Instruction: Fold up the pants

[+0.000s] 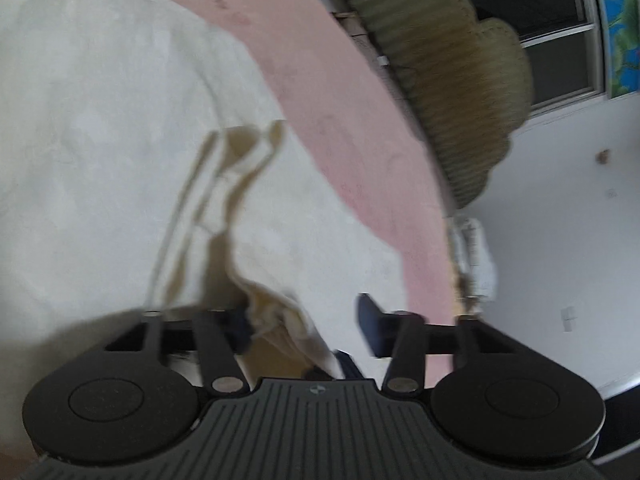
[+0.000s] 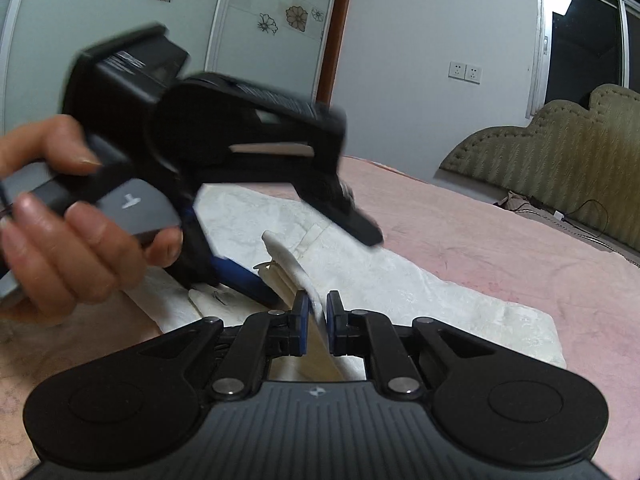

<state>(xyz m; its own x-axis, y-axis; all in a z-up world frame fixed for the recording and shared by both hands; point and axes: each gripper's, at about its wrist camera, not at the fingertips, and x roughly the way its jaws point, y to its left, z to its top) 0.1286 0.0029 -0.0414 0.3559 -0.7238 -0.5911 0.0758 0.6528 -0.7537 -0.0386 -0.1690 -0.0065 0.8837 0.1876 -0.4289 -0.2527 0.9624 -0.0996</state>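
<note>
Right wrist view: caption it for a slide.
Right gripper pinches a white pants edge beside the left gripper.

Premises: a domestic bedroom. A bed with a pink cover lies directly ahead of the jaws and carries the work. Beyond it, to the right, stands an olive quilted headboard with a scalloped top. Above the headboard is a sliding window, dark outside. A double wall socket sits on the white wall. Flower-patterned wardrobe panels stand far left.

White pants flat on bed
</note>
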